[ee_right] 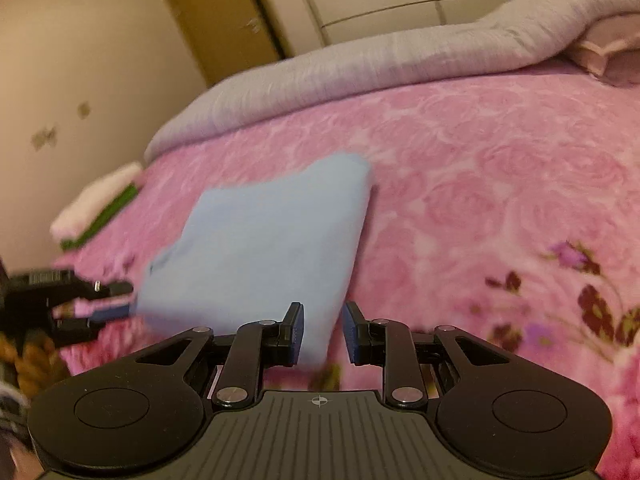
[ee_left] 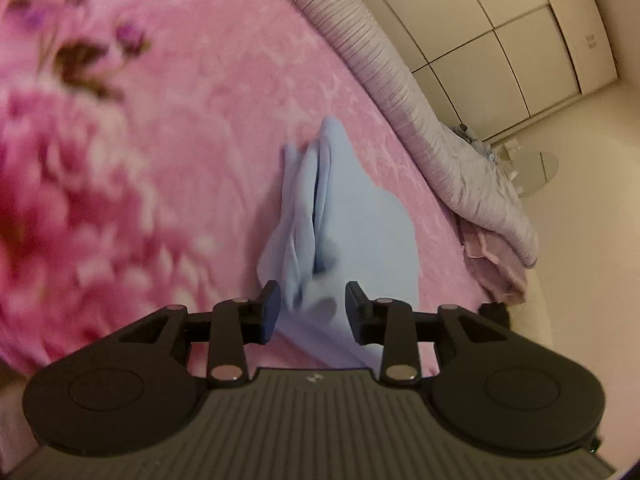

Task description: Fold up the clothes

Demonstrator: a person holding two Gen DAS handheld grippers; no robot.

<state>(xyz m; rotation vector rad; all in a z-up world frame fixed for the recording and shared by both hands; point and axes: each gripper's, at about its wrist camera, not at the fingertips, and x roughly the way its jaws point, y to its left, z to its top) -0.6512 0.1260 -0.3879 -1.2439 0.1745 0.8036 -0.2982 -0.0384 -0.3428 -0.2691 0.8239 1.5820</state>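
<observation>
left black two-finger gripper: jaws parted to a middling gap, pads clear of the fabric; a folded light blue cloth garment lies between and beyond them on the bed, not pinched. no earlier view is on hand to compare.

right black two-finger gripper: jaws parted to a narrower gap. near corner of the same light blue garment sits in that gap against the left pad; whether the pads press it cannot be told through the blur.

from the right wrist view the left gripper shows at the garment's left edge, its fingers just beside the cloth.

count, near to far:
- grippers: two.
- blue garments: one, folded into a rough rectangle, layered edges showing in the left wrist view, lying flat on a pink plush blanket with rose pattern and darker flower prints.
- small stack of white and green folded items: one, at the blanket's far left edge, well apart from the blue garment.
- grey-lilac ribbed quilt rolled along the far side of the bed: one.
- pale pink pillow: one, at the quilt's end.
- cream wardrobe with panel doors: one, behind the bed.
</observation>
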